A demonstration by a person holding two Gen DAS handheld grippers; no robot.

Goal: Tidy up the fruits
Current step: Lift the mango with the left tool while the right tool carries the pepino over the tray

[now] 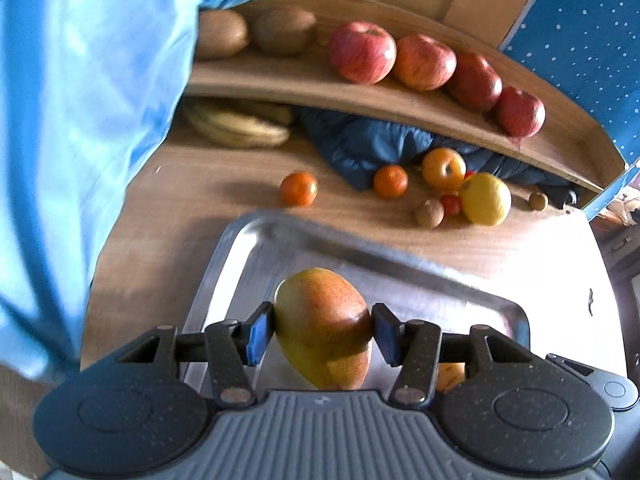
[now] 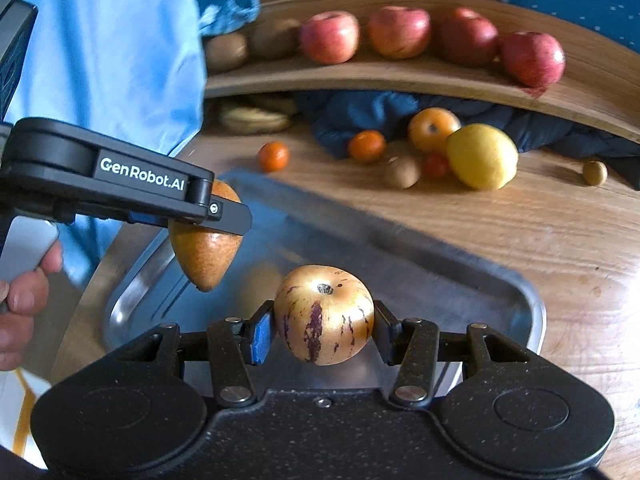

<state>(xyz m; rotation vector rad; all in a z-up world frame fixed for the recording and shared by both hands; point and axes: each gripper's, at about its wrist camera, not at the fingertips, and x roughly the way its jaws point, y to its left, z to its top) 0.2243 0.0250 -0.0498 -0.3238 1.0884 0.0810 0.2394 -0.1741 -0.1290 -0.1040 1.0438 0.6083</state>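
The left gripper (image 1: pixel 323 330) is clamped on a green-and-red mango (image 1: pixel 324 328), its blue pads pressed to either side, and holds it in the air over a metal tray (image 1: pixel 256 248) on the wooden table (image 1: pixel 180 200). The right gripper (image 2: pixel 323 328) is clamped the same way on a round yellowish fruit with purple streaks (image 2: pixel 324 314), also above the tray (image 2: pixel 532 300); I cannot name this fruit with certainty. In the right wrist view the left gripper (image 2: pixel 192 216) reaches in from the left, its fingers hiding the top of the mango (image 2: pixel 206 256), and part of a hand (image 2: pixel 24 296) grips its handle at the frame edge. In the left view only a sliver of yellow fruit (image 1: pixel 452 376) shows behind the right finger of the gripper. Beyond the tray loose fruit lies on the table: two small oranges (image 1: pixel 298 189), a lemon (image 1: pixel 485 199), a yellow-orange round fruit (image 1: pixel 444 168), a kiwi (image 1: pixel 429 213) and a small red fruit (image 1: pixel 451 204) half hidden by the lemon. A shelf (image 1: pixel 280 88) above carries four red apples (image 1: pixel 362 57) and two kiwis (image 1: pixel 284 29). Beneath it, bananas (image 1: pixel 244 126) are blurred and shadowed, beside a dark blue cloth (image 1: pixel 360 144). A light blue sleeve (image 1: pixel 88 100) blocks the left of both views.
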